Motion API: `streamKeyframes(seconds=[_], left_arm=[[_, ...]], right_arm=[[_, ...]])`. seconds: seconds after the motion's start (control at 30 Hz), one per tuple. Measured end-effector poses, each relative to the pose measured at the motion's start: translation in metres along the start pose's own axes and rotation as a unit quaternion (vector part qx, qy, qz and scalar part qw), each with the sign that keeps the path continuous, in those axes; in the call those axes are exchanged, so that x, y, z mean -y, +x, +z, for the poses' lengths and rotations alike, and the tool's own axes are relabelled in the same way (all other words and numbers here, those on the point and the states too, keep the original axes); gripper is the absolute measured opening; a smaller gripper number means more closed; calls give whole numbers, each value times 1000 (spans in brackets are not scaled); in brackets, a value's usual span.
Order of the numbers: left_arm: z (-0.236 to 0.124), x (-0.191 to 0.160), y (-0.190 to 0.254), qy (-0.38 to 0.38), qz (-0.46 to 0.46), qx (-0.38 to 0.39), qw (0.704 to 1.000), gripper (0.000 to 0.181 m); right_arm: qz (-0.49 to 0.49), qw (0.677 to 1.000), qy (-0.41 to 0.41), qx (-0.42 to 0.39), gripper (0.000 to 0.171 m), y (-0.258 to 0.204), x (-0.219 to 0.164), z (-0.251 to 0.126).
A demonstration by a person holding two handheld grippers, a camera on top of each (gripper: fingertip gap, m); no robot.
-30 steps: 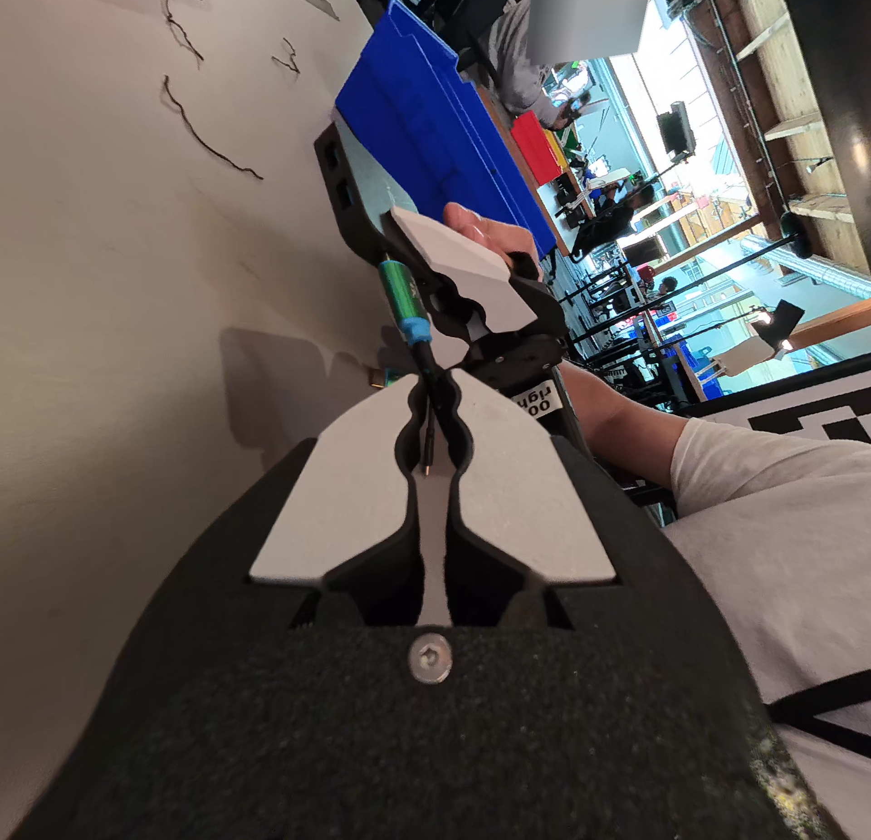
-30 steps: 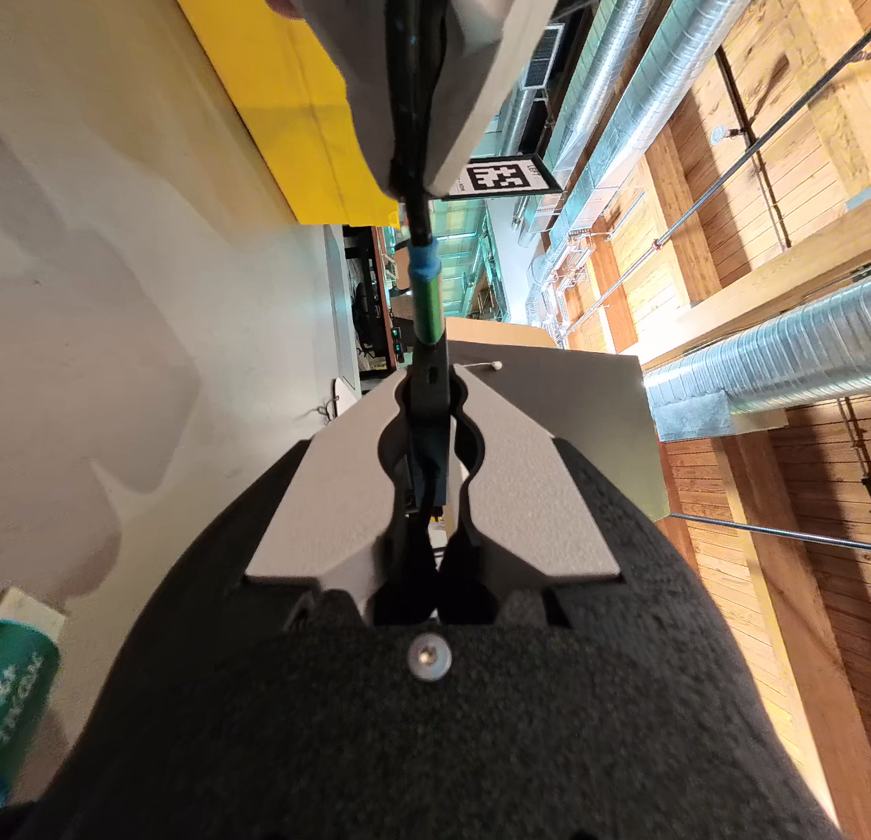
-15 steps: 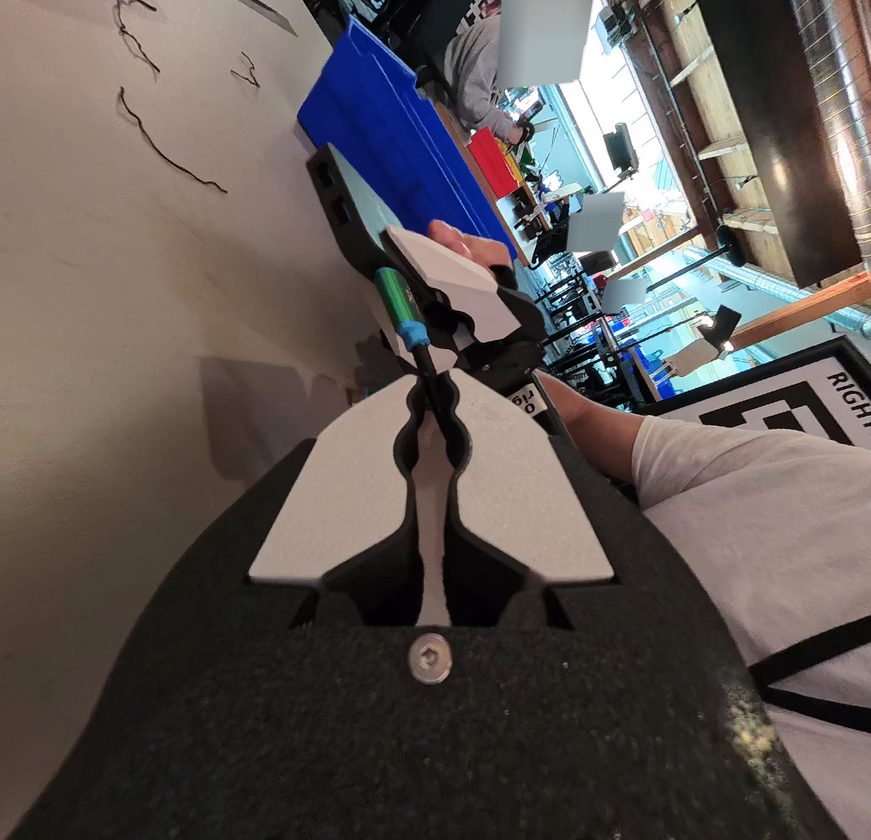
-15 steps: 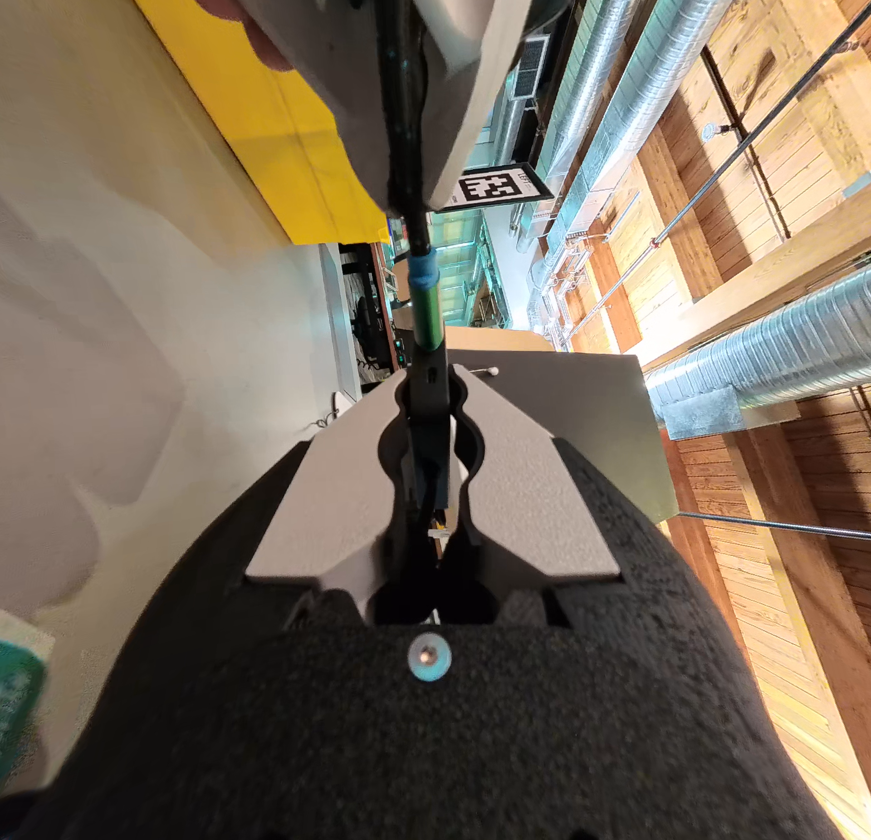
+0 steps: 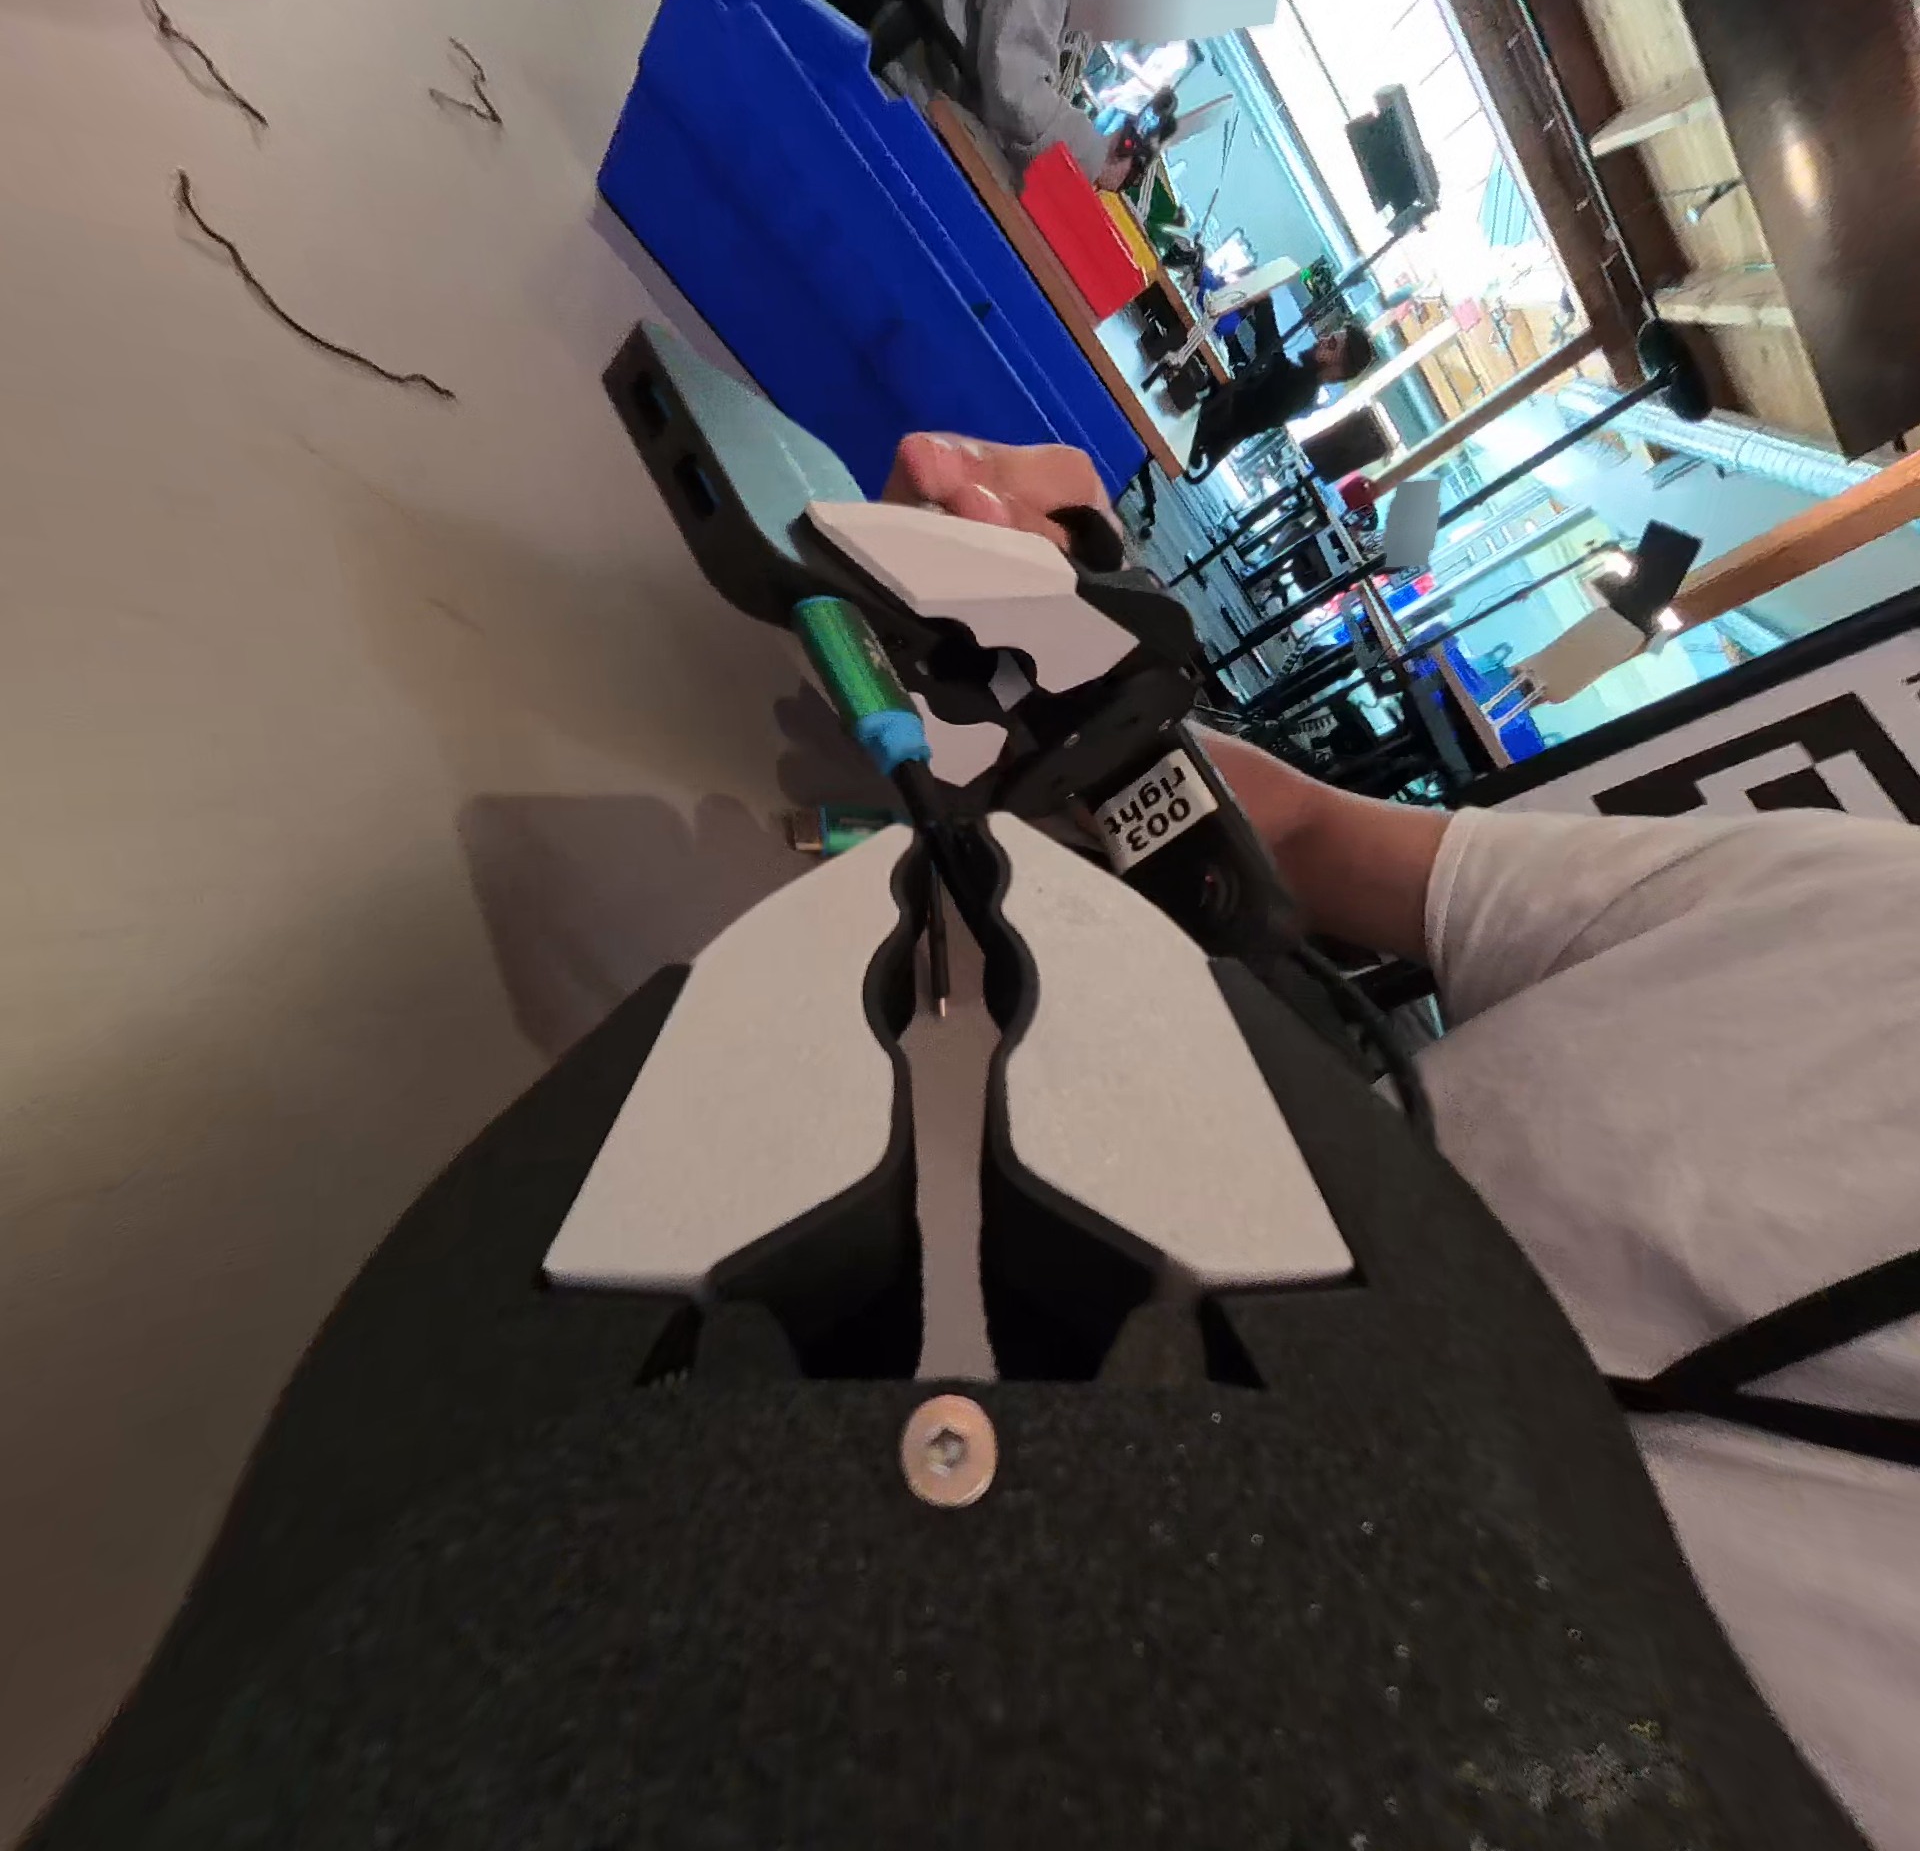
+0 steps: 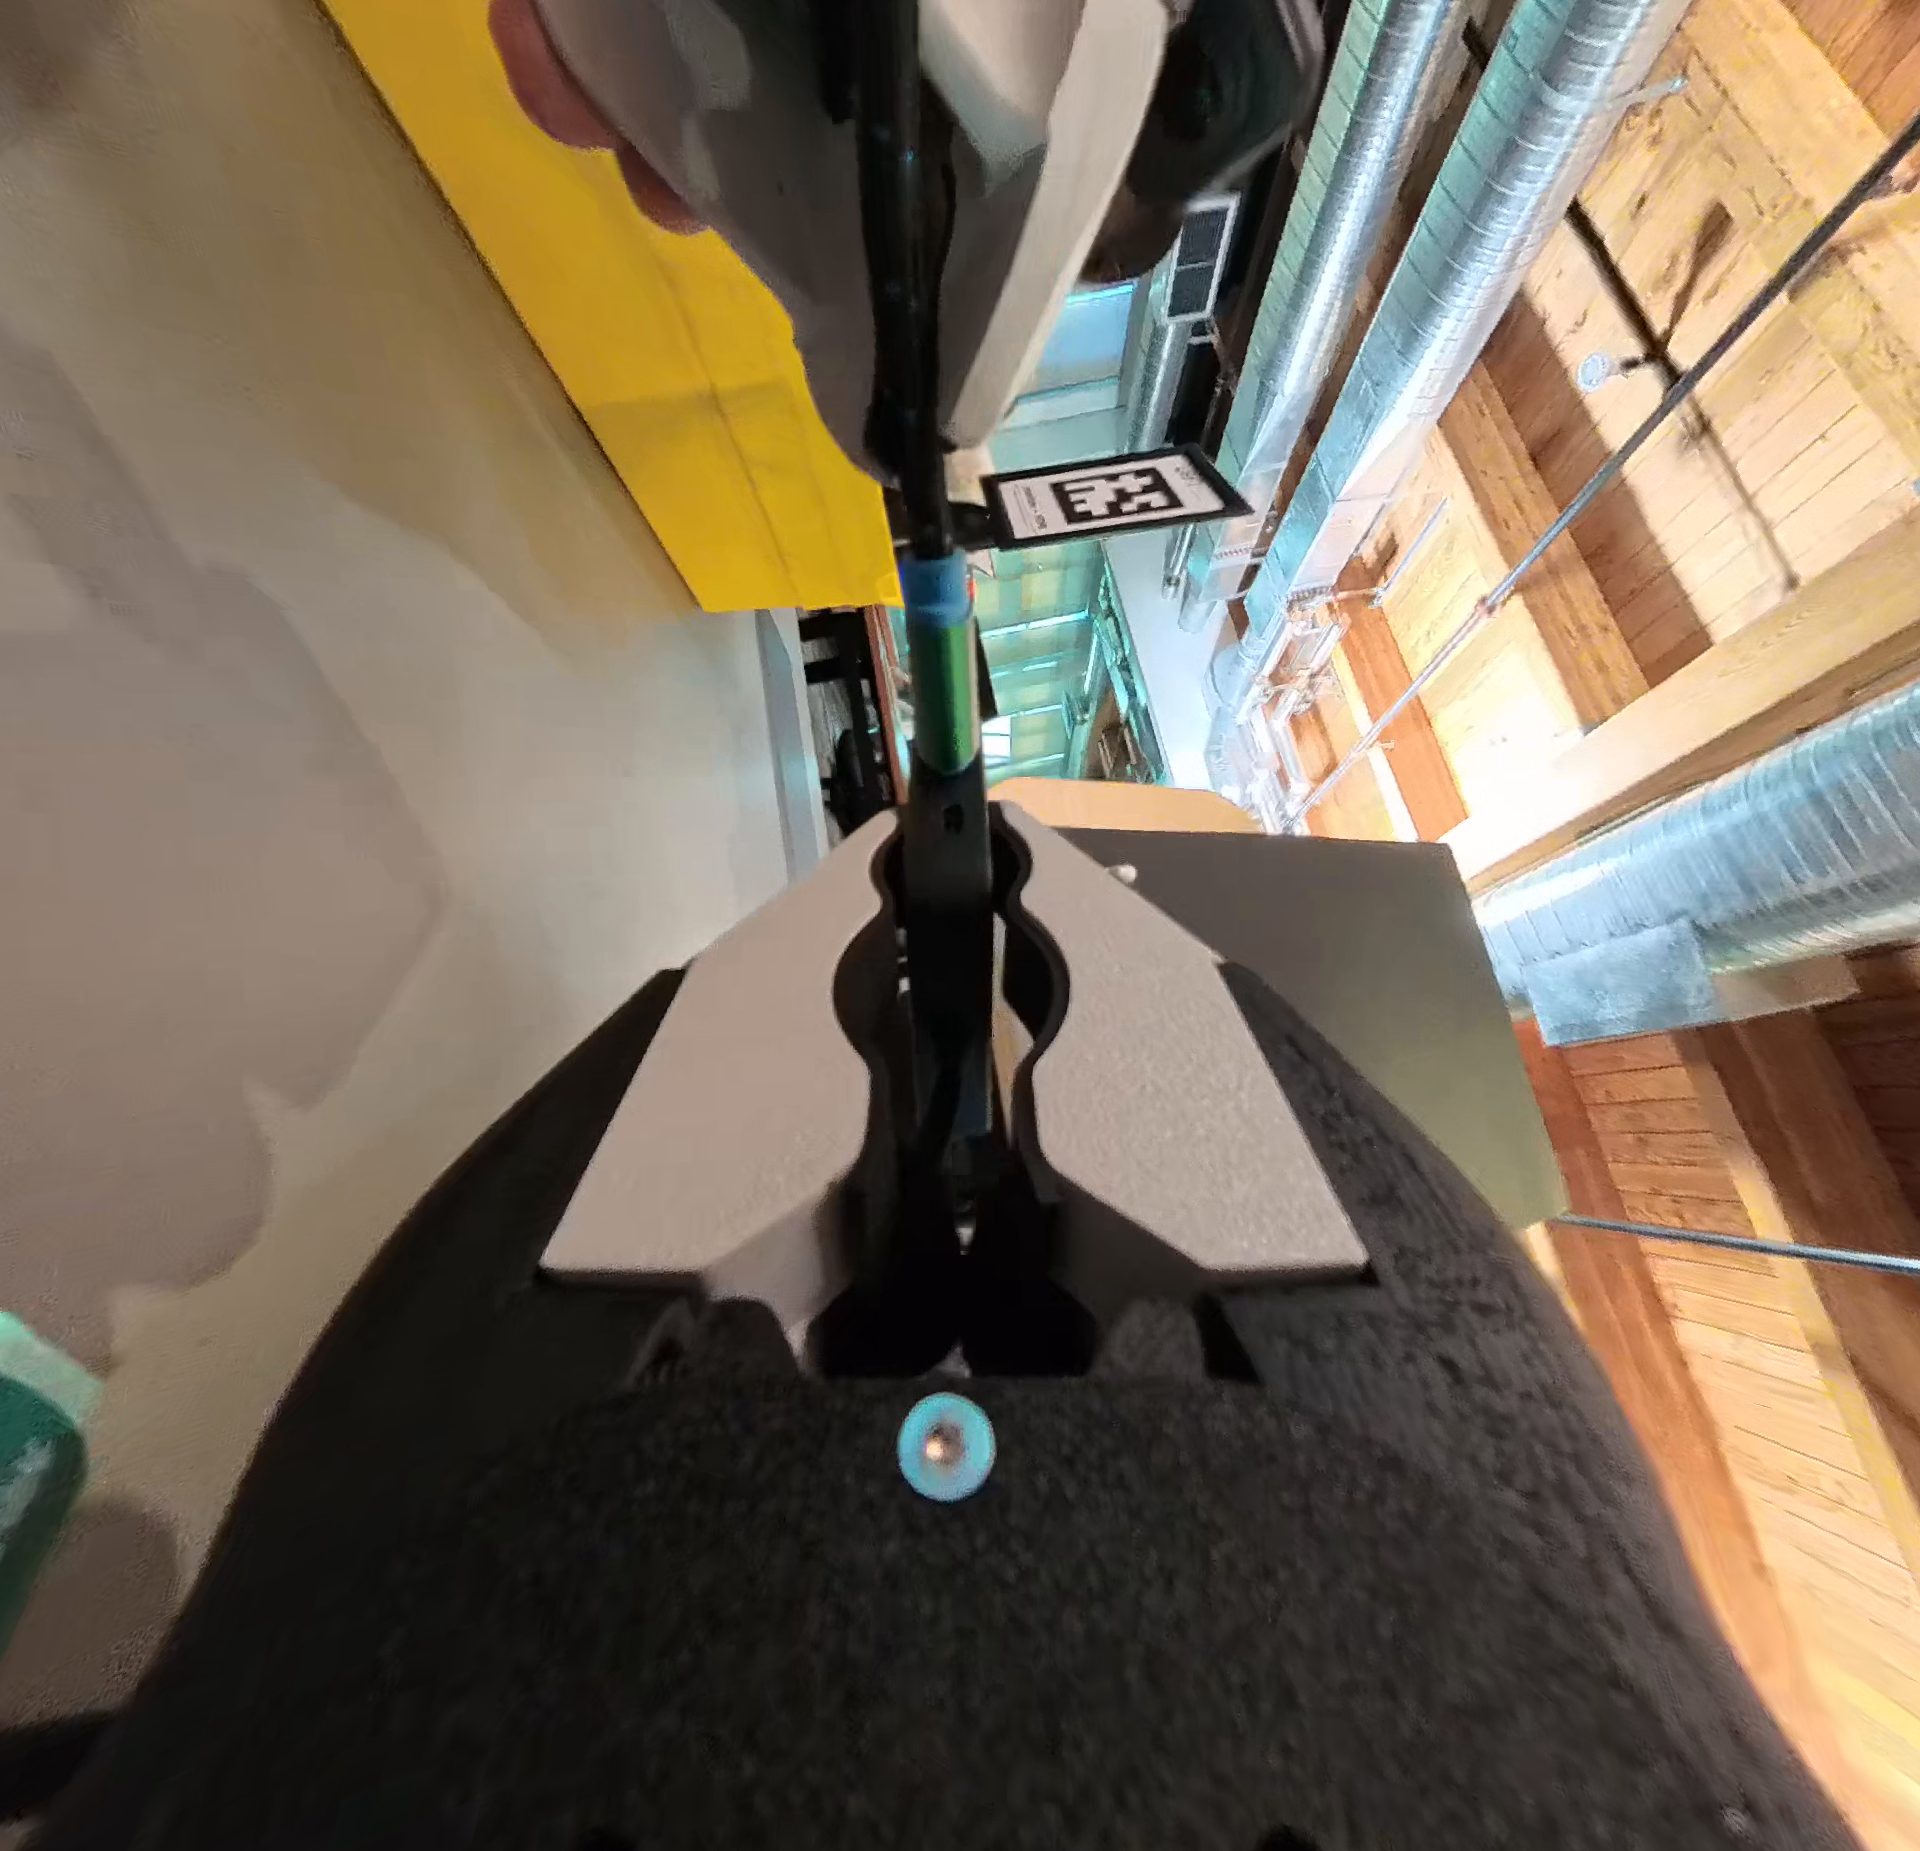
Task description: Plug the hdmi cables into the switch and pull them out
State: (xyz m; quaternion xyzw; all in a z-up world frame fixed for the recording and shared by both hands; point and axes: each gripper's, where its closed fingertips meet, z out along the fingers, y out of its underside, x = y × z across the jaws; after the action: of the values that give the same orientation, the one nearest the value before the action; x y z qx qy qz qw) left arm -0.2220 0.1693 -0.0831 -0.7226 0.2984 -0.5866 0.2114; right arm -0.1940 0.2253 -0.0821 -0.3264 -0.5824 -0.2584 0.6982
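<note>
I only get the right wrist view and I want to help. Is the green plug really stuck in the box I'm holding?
Observer: Yes. The left wrist view shows the plug seated in the end of the grey switch that your right gripper clamps.
Operator: Does it have more holes?
Observer: Two empty ports show on the side of the switch.
Operator: Is there another plug anywhere?
Observer: Yes, a second plug lies on the table, just left of where the left gripper pinches the cable.
</note>
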Motion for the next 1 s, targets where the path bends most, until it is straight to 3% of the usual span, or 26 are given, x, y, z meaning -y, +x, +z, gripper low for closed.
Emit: streamKeyframes(seconds=[0.17, 0.37, 0.83, 1.0], left_arm=[[3, 7, -3, 44, -44, -21, 998, 7], [7, 3, -5, 35, -52, -25, 998, 9], [3, 11, 1, 51, 2, -19, 999, 12], [-29, 17, 20, 102, 61, 24, 993, 19]], right_arm=[[-50, 999, -4, -20, 12, 6, -2, 0], [-79, 997, 10, -18, 12, 2, 10, -3], [-14, 1000, 15, -11, 12, 5, 11, 0], [59, 998, 9, 8, 12, 5, -6, -1]])
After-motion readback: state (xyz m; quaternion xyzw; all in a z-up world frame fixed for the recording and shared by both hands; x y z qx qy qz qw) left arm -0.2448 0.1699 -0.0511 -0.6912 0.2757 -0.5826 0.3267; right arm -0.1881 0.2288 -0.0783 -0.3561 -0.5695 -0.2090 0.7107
